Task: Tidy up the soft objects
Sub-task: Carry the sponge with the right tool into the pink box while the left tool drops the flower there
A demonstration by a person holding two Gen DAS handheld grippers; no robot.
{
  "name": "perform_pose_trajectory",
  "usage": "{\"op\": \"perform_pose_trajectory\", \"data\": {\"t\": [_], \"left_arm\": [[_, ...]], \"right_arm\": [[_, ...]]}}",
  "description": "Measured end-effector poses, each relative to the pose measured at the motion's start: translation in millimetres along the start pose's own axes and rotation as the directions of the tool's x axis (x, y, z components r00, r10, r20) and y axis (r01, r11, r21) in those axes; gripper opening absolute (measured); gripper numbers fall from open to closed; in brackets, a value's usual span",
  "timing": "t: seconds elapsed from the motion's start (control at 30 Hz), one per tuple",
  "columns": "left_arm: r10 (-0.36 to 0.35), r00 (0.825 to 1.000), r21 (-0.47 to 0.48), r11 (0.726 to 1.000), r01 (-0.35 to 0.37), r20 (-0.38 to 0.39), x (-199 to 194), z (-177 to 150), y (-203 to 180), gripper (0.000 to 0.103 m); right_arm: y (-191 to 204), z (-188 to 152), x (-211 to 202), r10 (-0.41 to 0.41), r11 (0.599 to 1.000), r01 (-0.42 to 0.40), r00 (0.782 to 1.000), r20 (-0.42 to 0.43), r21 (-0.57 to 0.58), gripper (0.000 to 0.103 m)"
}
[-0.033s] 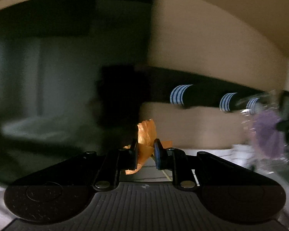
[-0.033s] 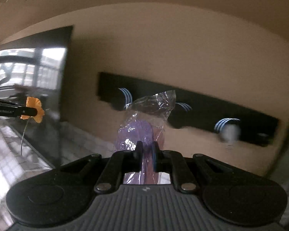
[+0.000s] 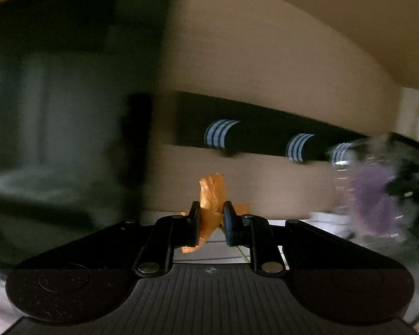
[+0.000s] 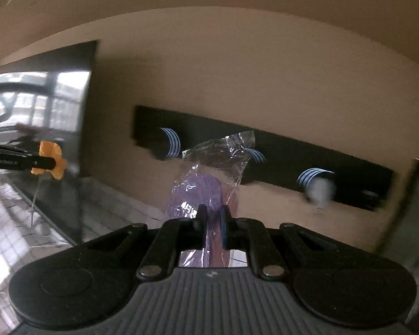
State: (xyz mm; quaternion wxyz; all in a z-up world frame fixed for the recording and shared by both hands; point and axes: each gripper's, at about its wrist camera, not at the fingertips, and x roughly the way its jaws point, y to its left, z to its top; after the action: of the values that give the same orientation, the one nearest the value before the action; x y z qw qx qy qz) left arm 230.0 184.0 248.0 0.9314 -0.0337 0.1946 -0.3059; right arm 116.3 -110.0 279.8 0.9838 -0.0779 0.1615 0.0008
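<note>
My left gripper (image 3: 211, 209) is shut on an orange fabric flower (image 3: 212, 192), held up in the air; its thin stem hangs below. The same flower (image 4: 52, 159) shows at the left of the right wrist view, in the left gripper's black fingers (image 4: 28, 162). My right gripper (image 4: 212, 212) is shut on a clear plastic bag with a purple soft object inside (image 4: 206, 187), also held up. That bag (image 3: 374, 195) appears blurred at the right of the left wrist view.
A beige wall carries a long black panel with blue-white striped marks (image 3: 265, 136) (image 4: 265, 150). A dark glossy screen or window (image 4: 42, 106) (image 3: 56, 111) stands to the left. A white tiled surface (image 4: 8, 223) lies below at the left.
Both views are shifted a little and blurred, so both grippers are moving slightly. Each still holds its object.
</note>
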Motion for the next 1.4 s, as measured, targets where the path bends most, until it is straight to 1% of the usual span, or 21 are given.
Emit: {"op": "perform_pose_trajectory", "data": {"t": [0.03,0.1,0.17,0.23,0.3,0.4,0.43,0.5,0.6,0.7,0.77,0.83,0.87,0.93,0.97,1.07,1.1,1.2,1.27,1.33,1.4], "left_arm": [[-0.048,0.999,0.007,0.999,0.048,-0.002,12,-3,-20,0.019],[-0.109,0.994,0.039,0.993,0.109,-0.005,34,-10,-54,0.02],[-0.152,0.988,0.059,0.986,0.153,-0.015,57,-19,-84,0.02],[-0.202,0.978,0.068,0.976,0.205,-0.052,87,-31,-106,0.02],[-0.203,0.974,0.1,0.972,0.213,-0.101,110,-45,-126,0.021],[-0.144,0.967,0.146,0.973,0.177,-0.21,149,-70,-143,0.025],[-0.131,0.966,0.16,0.973,0.168,-0.222,158,-79,-147,0.024],[-0.144,0.963,0.16,0.97,0.183,-0.229,171,-91,-147,0.024],[-0.171,0.945,0.11,0.972,0.209,-0.28,179,-100,-141,0.024],[-0.161,0.945,0.055,0.981,0.184,-0.283,176,-96,-125,0.024],[-0.177,0.95,-0.029,0.984,0.175,-0.259,166,-96,-107,0.024],[-0.21,0.949,-0.111,0.976,0.188,-0.236,155,-93,-90,0.024],[-0.204,0.953,-0.125,0.976,0.18,-0.225,148,-92,-84,0.024],[-0.165,0.962,-0.13,0.982,0.139,-0.217,136,-90,-74,0.024],[-0.158,0.963,-0.135,0.982,0.131,-0.217,130,-90,-69,0.024],[-0.162,0.956,-0.148,0.981,0.128,-0.246,120,-89,-61,0.024],[-0.156,0.956,-0.143,0.982,0.123,-0.247,118,-88,-60,0.024],[-0.117,0.958,-0.153,0.985,0.078,-0.262,121,-85,-55,0.024],[-0.078,0.951,-0.158,0.987,0.031,-0.3,128,-87,-53,0.024],[-0.066,0.947,-0.17,0.985,0.013,-0.313,132,-90,-50,0.024],[-0.069,0.946,-0.186,0.983,0.009,-0.316,130,-93,-50,0.024]], "right_arm": [[-11,-5,-5,-0.017,1.0,0.017,1.0,0.001,0.011,0.009],[-34,-15,-15,-0.054,0.998,0.053,0.999,0.006,0.025,0.009],[-50,-24,-22,-0.095,0.995,0.095,0.995,0.014,0.028,0.009],[-63,-33,-26,-0.131,0.991,0.131,0.991,0.023,0.012,0.009],[-73,-39,-22,-0.149,0.989,0.149,0.989,0.013,0.013,0.009],[-85,-53,-18,-0.146,0.988,0.147,0.989,-0.021,0.038,0.009],[-87,-58,-15,-0.146,0.988,0.147,0.989,-0.031,0.047,0.009],[-89,-67,-6,-0.139,0.988,0.142,0.989,-0.056,0.064,0.009],[-87,-79,4,-0.127,0.989,0.133,0.989,-0.081,0.072,0.009],[-85,-89,9,-0.122,0.987,0.131,0.987,-0.1,0.089,0.009],[-85,-94,15,-0.12,0.986,0.132,0.986,-0.116,0.104,0.009],[-84,-101,17,-0.115,0.984,0.131,0.984,-0.133,0.123,0.009],[-84,-103,19,-0.109,0.983,0.128,0.984,-0.141,0.132,0.009],[-81,-109,24,-0.104,0.983,0.126,0.982,-0.16,0.137,0.009],[-80,-112,29,-0.104,0.982,0.128,0.98,-0.172,0.136,0.009],[-73,-124,43,-0.097,0.982,0.129,0.972,-0.214,0.139,0.009],[-71,-128,46,-0.092,0.982,0.127,0.97,-0.227,0.142,0.009],[-67,-134,52,-0.084,0.982,0.122,0.966,-0.243,0.147,0.009],[-66,-136,56,-0.093,0.983,0.129,0.963,-0.252,0.131,0.009],[-69,-139,60,-0.101,0.981,0.141,0.958,-0.269,0.135,0.009],[-77,-142,66,-0.104,0.973,0.159,0.95,-0.296,0.166,0.009]]}}
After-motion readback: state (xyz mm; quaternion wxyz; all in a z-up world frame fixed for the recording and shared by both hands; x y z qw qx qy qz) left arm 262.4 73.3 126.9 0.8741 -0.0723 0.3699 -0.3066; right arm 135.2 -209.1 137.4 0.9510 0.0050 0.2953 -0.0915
